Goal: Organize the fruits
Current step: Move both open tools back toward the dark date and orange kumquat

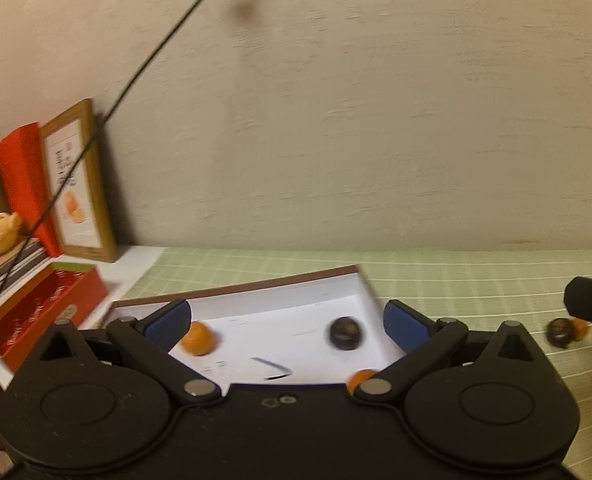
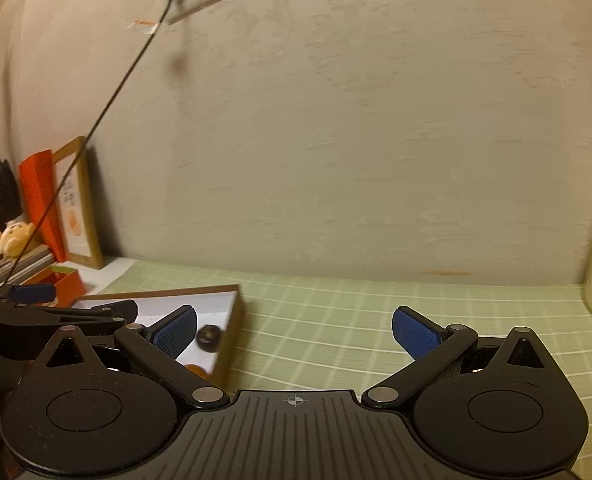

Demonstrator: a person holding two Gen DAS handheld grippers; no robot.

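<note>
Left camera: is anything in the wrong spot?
Yes. A dark round fruit and a small orange fruit sit out on the green checked cloth, outside the shallow white box holding other fruits.

No writing can be read in either view. The red box (image 1: 43,312) at the left carries rows of pale lettering, too blurred to make out. The framed print (image 1: 77,184) leaning on the wall shows dark lines of text above an orange picture, likewise illegible. The right hand-held gripper's body bears only a small crosshair mark (image 2: 294,401).
</note>
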